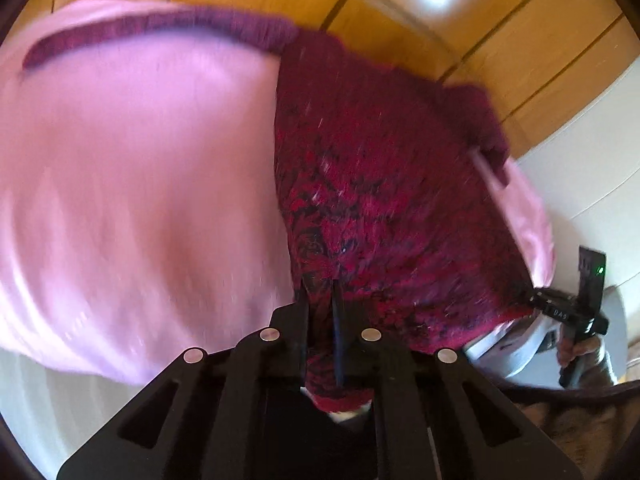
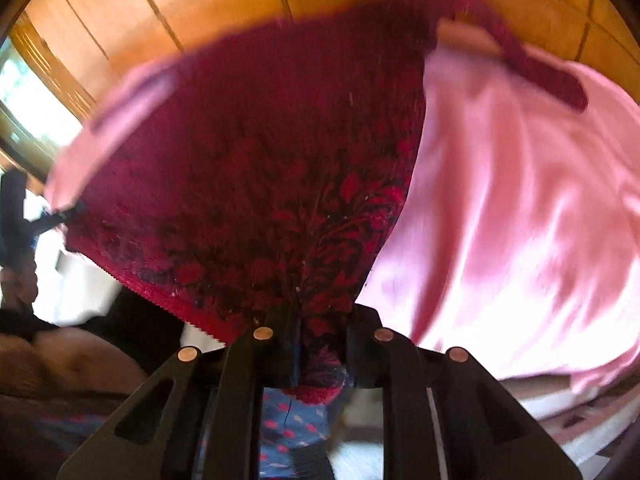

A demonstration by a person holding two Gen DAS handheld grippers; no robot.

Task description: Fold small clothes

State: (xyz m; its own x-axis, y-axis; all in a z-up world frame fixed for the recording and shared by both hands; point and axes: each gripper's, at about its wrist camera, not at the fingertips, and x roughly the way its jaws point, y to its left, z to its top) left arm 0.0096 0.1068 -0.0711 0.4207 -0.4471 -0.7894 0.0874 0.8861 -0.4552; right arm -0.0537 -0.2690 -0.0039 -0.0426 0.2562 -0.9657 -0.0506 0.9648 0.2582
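Observation:
A small garment of shiny pink satin [image 1: 140, 180] with a dark red lace panel [image 1: 380, 180] hangs spread and blurred between my two grippers. My left gripper [image 1: 320, 292] is shut on the lower edge of the lace, with a fold of it bunched between the fingers. In the same view my right gripper [image 1: 538, 294] pinches the lace's far corner. In the right wrist view the lace [image 2: 260, 160] and the satin [image 2: 520, 220] fill the frame. My right gripper [image 2: 320, 320] is shut on the lace hem there. At the left edge my left gripper [image 2: 68, 212] holds the other corner.
Wooden boards [image 1: 440, 8] lie behind the garment. A white surface [image 1: 580, 184] is at the right. A person's hand [image 1: 576, 352] grips the right tool's handle. Blue cloth with red dots [image 2: 288, 420] shows below the right gripper.

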